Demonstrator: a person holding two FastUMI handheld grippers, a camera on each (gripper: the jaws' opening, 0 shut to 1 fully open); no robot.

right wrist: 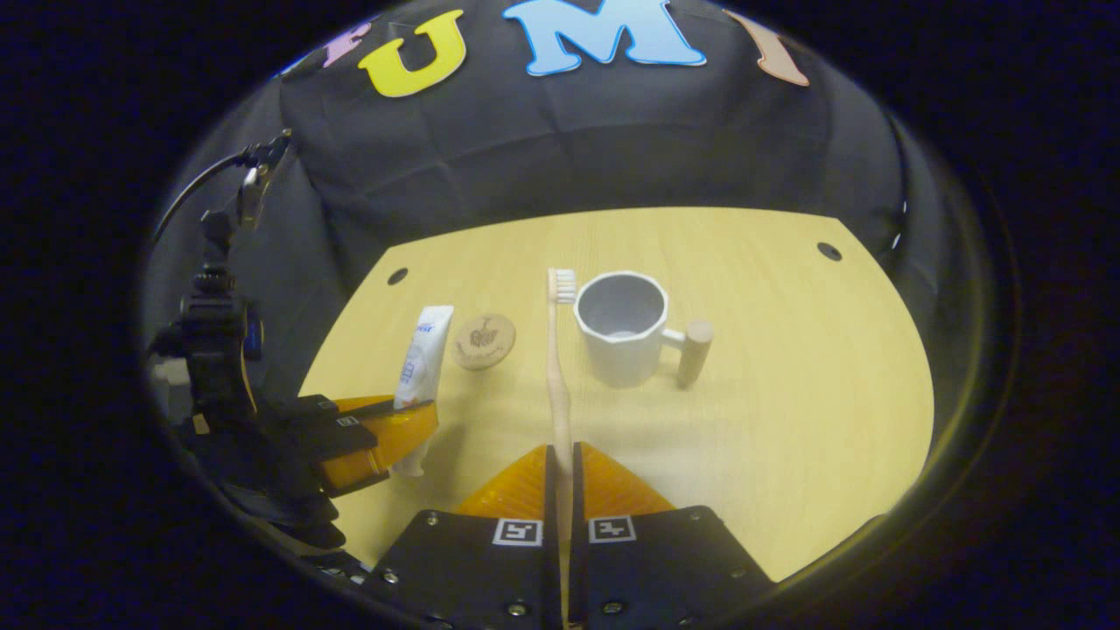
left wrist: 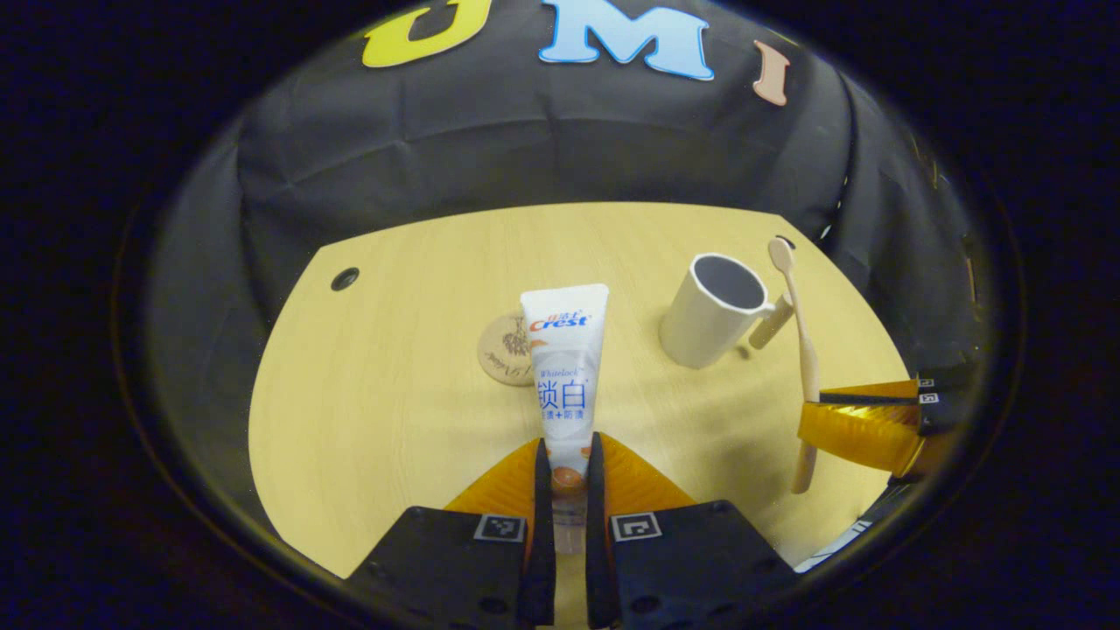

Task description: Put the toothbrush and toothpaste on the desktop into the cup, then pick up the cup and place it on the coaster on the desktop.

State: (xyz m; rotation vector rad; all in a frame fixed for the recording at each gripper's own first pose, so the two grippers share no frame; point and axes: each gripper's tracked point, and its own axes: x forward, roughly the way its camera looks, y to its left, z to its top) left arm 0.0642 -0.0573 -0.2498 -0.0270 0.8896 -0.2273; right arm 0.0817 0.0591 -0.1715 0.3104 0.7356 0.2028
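My left gripper [left wrist: 569, 459] is shut on the cap end of a white toothpaste tube [left wrist: 565, 359], which points away from it above the wooden desktop [left wrist: 376, 411]. In the right gripper view that tube [right wrist: 423, 354] stands up from the left gripper [right wrist: 398, 418] at the left. My right gripper [right wrist: 563, 455] is shut on the handle of a pale toothbrush [right wrist: 556, 367], bristles far end, near the white cup [right wrist: 621, 337] with a wooden handle. In the left gripper view the toothbrush [left wrist: 801, 350] rises from the right gripper [left wrist: 862, 420], beside the cup [left wrist: 713, 311]. A round wooden coaster [right wrist: 483, 341] lies left of the cup.
The coaster [left wrist: 505, 350] lies partly behind the tube in the left gripper view. Small dark holes [right wrist: 829, 251] mark the desktop's far corners. Black cloth walls the booth behind and beside the desktop. A dark rig with cables [right wrist: 214, 297] stands at the left.
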